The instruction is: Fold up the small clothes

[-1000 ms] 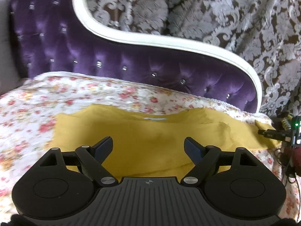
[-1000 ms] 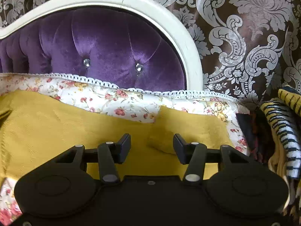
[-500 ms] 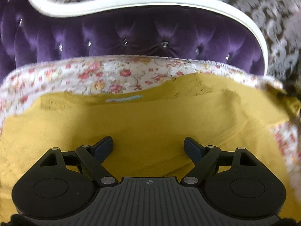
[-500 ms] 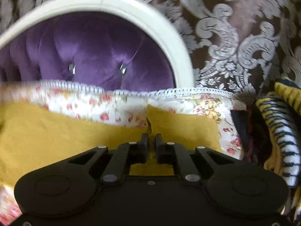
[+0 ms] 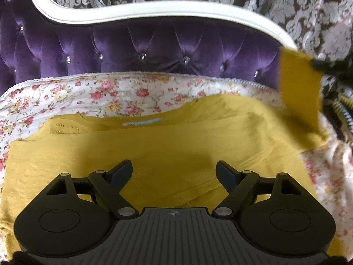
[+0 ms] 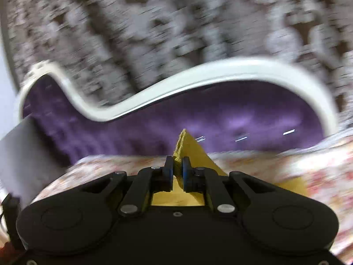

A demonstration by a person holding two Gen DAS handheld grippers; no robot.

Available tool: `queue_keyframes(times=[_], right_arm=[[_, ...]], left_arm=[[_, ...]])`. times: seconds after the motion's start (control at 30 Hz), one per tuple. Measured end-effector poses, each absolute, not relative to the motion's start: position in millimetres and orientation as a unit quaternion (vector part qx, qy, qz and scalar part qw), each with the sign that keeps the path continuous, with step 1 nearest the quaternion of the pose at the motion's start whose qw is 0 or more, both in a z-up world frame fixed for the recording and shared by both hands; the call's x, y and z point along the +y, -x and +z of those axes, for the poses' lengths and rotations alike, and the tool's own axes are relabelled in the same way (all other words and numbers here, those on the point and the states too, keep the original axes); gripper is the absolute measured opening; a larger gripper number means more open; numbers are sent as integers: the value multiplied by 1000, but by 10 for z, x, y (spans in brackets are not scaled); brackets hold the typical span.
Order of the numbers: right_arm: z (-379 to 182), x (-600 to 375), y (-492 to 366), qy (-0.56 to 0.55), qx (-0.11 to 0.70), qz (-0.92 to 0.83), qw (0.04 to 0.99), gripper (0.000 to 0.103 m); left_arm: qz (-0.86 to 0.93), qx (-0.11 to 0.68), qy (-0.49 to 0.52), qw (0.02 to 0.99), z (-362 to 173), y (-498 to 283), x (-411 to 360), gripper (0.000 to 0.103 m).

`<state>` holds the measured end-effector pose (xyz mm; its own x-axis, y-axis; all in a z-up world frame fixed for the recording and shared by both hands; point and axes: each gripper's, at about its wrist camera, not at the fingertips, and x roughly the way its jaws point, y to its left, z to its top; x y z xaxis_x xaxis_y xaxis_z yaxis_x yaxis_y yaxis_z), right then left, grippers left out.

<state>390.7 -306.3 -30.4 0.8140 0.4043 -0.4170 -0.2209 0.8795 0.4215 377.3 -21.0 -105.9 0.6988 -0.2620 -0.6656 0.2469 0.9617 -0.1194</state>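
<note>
A mustard-yellow top (image 5: 167, 145) lies flat on the floral bedspread (image 5: 92, 95), its neck label toward the headboard. My left gripper (image 5: 174, 172) is open and hovers just above the middle of the top. My right gripper (image 6: 177, 172) is shut on the top's right sleeve (image 6: 192, 152) and holds it up off the bed. In the left wrist view the lifted sleeve (image 5: 297, 88) hangs in the air at the right, with the right gripper (image 5: 317, 65) pinching its upper edge.
A purple tufted headboard (image 5: 154, 50) with a white frame stands behind the bed, against a damask curtain (image 5: 286, 4). Striped clothes (image 5: 344, 112) lie at the bed's right edge. The right wrist view is motion-blurred.
My right gripper closed on the sleeve and lifted it, swinging left. My left gripper moved in over the top and stayed open.
</note>
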Motion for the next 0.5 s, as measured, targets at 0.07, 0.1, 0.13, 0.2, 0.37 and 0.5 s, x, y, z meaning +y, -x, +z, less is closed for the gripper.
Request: queue_keyframes(times=[0.07,0.1,0.13,0.2,0.37,0.5], right_arm=[[-436,-2731,-3877,-175,264,199,928,13],[-521,-2602,-3868,-171,271,208,924,13],[-635,-2471,-3862,-167,282,214,920,13],[-861,-2259,-3830,-165,301,223,912,13],[-1200,-2004,-3678,-137,318,210,914,14],[-1273,-1980,-3594,-124,307,195,923,14]], left_arm=[[-148,362,31,920,-995,-3754,-148,82],[-152,363,42,918,-974,-3763,-117,82],[-154,364,53,917,-959,-3774,-90,82],[-159,367,79,913,-929,-3803,-28,83],[-190,387,137,892,-955,-3958,-9,83],[-225,417,178,862,-1085,-4140,-164,84]])
